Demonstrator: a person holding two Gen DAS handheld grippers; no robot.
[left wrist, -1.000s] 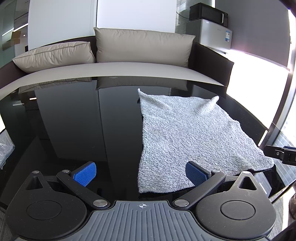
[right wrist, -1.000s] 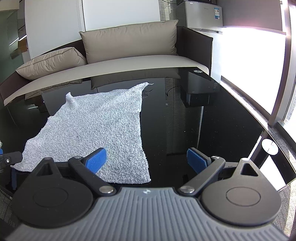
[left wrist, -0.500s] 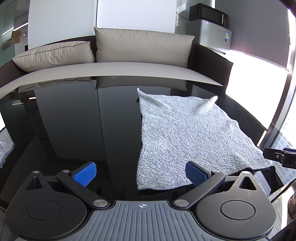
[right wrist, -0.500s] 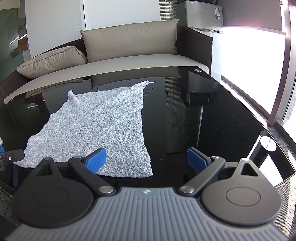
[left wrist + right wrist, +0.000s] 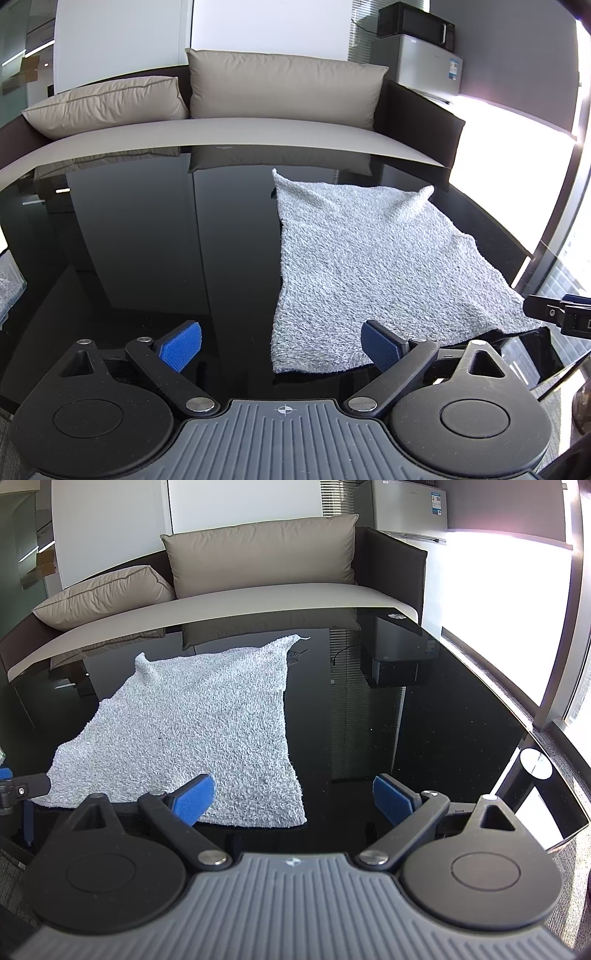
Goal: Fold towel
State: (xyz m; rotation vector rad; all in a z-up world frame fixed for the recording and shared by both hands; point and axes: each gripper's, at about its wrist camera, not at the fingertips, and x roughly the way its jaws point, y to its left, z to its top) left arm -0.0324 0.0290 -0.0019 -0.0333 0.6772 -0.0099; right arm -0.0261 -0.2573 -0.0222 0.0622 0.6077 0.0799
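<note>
Both the left gripper and right gripper, jaws spread but just narrowing, should each pinch a near corner of the flat towel squarely before lifting.

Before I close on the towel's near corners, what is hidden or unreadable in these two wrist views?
- Towel near edge, left wrist view: partly behind the left gripper's blue pad.
- Same edge, right wrist view: the right gripper's pad covers part of it.
- Pad contact with the cloth: cannot be told; both sets of jaws have just been closing.
- Fridge label: too small.
- Object at left edge: cut off.
</note>
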